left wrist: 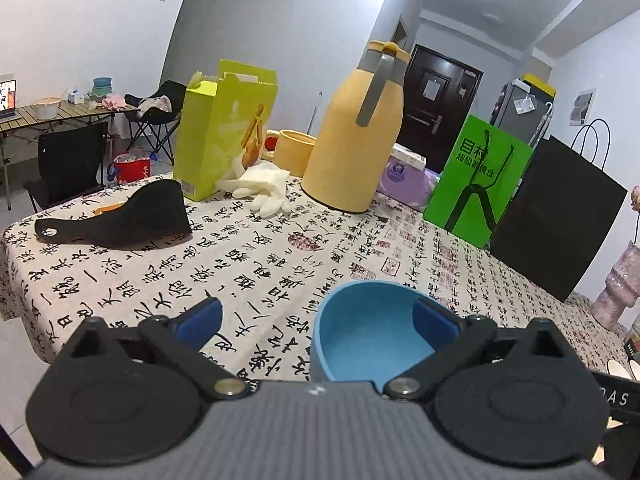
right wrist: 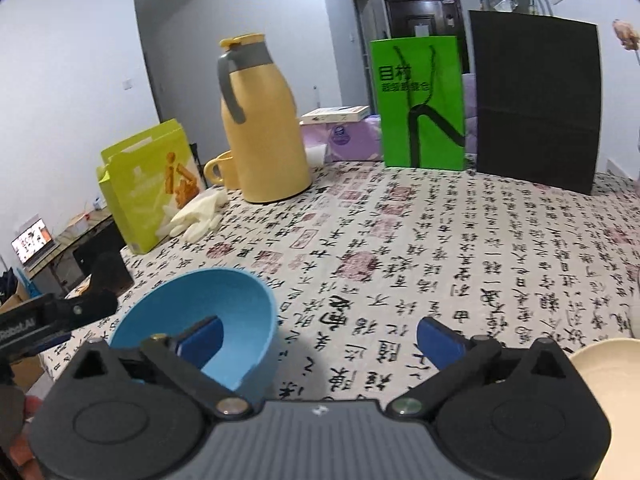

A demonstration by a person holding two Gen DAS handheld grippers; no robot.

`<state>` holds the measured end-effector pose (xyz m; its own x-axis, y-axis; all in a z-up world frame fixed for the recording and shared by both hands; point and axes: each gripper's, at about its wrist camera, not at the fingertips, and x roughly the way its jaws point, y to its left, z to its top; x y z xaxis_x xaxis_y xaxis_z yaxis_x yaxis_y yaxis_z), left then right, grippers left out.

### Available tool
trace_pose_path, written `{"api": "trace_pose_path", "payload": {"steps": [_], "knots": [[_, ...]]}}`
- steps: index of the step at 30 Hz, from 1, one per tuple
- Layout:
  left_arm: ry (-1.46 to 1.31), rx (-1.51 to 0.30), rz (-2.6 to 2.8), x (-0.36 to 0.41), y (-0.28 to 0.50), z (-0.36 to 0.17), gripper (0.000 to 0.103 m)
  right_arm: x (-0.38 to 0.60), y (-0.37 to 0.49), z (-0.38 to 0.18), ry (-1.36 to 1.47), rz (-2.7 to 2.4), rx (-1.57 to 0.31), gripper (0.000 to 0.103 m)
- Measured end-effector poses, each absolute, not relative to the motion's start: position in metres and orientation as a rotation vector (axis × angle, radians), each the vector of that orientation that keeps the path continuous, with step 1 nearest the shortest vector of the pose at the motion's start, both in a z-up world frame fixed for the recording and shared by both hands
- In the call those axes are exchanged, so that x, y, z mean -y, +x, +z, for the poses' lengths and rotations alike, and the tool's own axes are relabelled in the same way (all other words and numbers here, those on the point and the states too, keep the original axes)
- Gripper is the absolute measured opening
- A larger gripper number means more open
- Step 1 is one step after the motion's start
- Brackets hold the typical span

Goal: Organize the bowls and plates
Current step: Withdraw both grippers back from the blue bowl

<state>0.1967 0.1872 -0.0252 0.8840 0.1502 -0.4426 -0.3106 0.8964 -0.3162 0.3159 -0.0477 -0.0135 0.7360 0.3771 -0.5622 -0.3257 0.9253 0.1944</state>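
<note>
While both of your grippers are standing spread wide and gripping nothing, the blue bowl [left wrist: 368, 340] is sitting on the bench [left wrist: 256, 256] near its front edge, with the left gripper [left wrist: 320, 320] placing one pad inside the bowl and the right gripper [right wrist: 320, 338] doing the same from the other side. A sideways drift could be hooking the rim and tipping or dragging it off (the cream plate [right wrist: 612, 364] is lying close, too).
</note>
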Motion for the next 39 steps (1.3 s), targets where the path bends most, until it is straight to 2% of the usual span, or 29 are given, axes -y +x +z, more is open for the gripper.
{"api": "trace_pose_path", "payload": {"steps": [39], "knots": [[-0.263, -0.328, 0.183, -0.106, 0.158, 0.010, 0.103, 0.143, 0.261, 0.005, 0.164, 0.337, -0.532, 0.103]]}}
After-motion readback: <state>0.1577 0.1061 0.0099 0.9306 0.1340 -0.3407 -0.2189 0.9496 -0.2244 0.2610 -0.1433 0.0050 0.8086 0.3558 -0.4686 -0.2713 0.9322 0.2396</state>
